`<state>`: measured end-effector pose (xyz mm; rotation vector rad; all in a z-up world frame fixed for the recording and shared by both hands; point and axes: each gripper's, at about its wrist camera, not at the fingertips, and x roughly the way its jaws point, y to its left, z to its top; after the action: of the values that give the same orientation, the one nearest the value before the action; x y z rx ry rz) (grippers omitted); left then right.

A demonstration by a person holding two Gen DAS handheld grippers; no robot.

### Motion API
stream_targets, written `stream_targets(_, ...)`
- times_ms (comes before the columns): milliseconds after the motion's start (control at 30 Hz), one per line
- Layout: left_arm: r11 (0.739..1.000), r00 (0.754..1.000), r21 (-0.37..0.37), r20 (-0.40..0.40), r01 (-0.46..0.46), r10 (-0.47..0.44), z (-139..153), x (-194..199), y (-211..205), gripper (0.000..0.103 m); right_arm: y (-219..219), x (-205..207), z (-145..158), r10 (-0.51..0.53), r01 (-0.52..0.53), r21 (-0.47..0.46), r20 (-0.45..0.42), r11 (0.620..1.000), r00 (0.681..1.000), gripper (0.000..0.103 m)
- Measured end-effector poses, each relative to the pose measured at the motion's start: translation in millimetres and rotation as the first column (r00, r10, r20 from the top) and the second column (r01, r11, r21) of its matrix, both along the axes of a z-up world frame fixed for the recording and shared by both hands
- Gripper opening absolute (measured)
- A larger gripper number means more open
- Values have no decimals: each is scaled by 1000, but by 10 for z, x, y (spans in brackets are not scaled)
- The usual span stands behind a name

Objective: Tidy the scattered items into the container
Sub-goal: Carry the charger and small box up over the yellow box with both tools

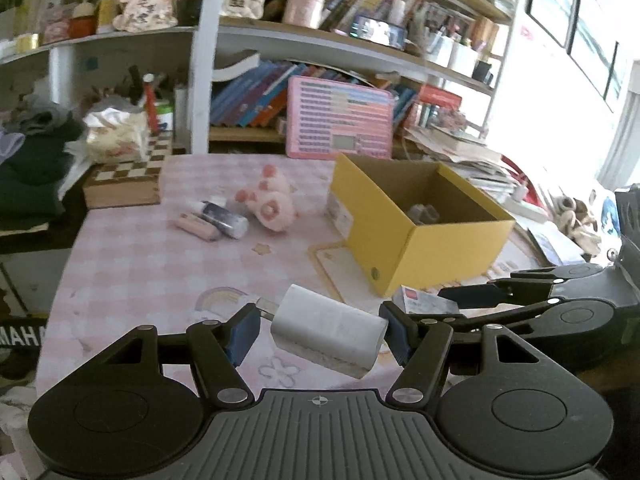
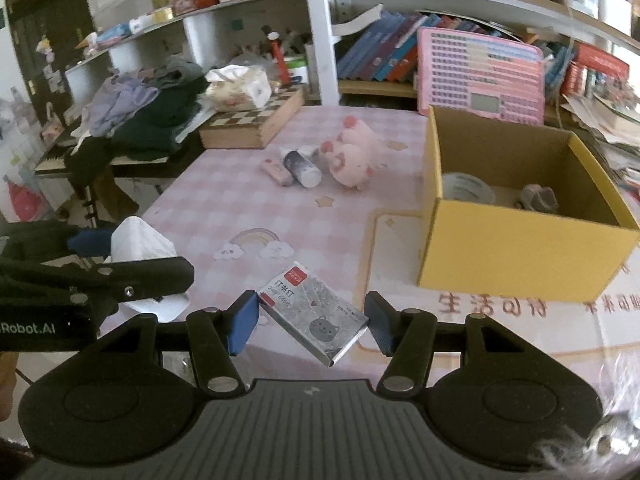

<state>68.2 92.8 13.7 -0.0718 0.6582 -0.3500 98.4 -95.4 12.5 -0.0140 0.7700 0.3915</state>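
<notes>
Starting on the left, the left gripper point(image 1: 320, 330) has its blue pads clamped about halfway closed on a white USB charger block point(image 1: 328, 330), lifted above the pink checkered tablecloth point(image 1: 132, 268). Just beside it, the right gripper point(image 2: 311, 318) is pinching a small staples box point(image 2: 314, 312) with a cat face on it, tilted, also off the table. Further back, a pink tube point(image 1: 196, 227), a dark bottle point(image 1: 225, 219) and a pink plush toy point(image 1: 270, 200) lie together. To the right stands the yellow cardboard box point(image 2: 520, 252), open, with a tape roll point(image 2: 466, 188) and some small grey thing inside.
</notes>
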Motion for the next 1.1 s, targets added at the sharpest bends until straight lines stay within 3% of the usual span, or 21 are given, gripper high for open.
stream_targets(633,984,984,2,-4,178,-178,-28,67,-491,66,-556,-258,-24,-196,195,-11,-32,981,980,56)
stream_targets(1100,967,967,22,-13,253,-253,-23,226,-911,66,-961,-163,-56,-252,252,-11,-63,968,966,56)
